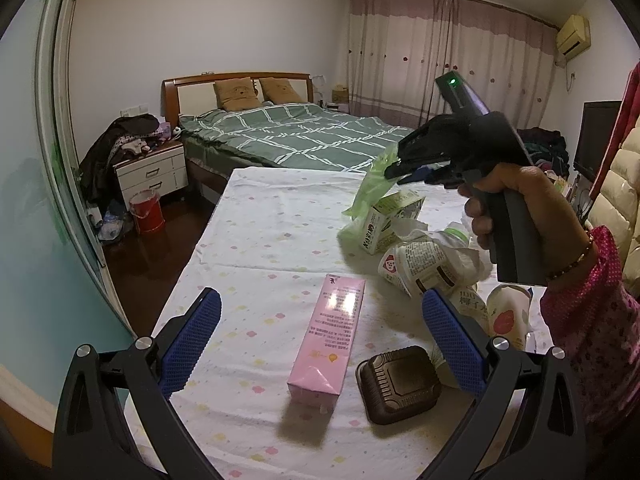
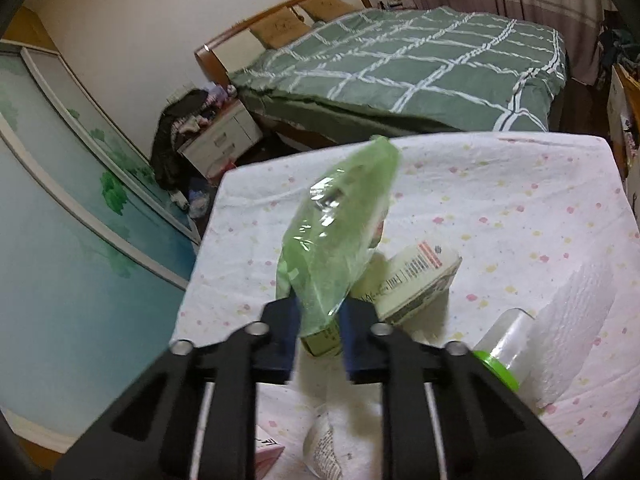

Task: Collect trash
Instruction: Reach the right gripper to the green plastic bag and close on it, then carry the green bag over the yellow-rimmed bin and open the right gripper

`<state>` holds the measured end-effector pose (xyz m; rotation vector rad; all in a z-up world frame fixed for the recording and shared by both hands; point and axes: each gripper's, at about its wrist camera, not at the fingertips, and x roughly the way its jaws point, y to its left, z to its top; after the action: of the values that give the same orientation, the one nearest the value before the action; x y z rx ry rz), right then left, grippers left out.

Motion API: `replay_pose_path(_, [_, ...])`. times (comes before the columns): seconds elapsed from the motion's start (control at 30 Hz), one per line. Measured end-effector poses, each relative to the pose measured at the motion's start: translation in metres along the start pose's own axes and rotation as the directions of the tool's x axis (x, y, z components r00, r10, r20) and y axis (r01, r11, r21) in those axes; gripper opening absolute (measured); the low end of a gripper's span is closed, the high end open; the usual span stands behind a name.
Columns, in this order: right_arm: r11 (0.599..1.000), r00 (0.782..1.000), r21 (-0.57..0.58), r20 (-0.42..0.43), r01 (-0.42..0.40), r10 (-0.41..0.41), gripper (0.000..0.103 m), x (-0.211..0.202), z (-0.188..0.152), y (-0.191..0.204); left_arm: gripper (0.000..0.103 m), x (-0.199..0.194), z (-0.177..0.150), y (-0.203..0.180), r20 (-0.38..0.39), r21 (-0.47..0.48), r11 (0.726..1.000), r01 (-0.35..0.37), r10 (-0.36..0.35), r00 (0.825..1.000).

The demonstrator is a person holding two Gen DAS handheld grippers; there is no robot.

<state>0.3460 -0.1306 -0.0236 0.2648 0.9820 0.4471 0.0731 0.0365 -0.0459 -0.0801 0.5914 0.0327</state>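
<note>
Right claw (image 2: 318,312): clamped on green plastic bag (image 2: 336,232), lifted above counter (image 2: 500,200). Left claw (image 1: 320,344): wide apart, empty, over pink carton (image 1: 330,336); brown tray (image 1: 398,384) beside.

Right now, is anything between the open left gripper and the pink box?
Nothing visible. The pink box lies on the table in the open gap ahead of the left gripper; the dark tray sits beside it, right.

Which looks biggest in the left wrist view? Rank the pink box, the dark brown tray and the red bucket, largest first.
1. pink box
2. dark brown tray
3. red bucket

The bucket stands far off on the floor by the nightstand, so its small look is partly distance; its true size against the tray is unsure.
</note>
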Motion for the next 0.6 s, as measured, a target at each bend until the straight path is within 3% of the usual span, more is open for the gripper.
replay_pose_path(0.33, [0.996,0.975,-0.089,0.220,0.001,0.019,0.004,-0.078,0.002,0.004,0.099,0.000,0.000,-0.009,0.000,0.020,1.000,0.005,-0.005,1.000])
replay_pose_path(0.6, [0.992,0.947,-0.121,0.321,0.038,0.002,0.004,-0.156,-0.027,-0.036,0.099,0.003,-0.001,-0.018,-0.006,0.033,0.999,0.021,-0.020,1.000])
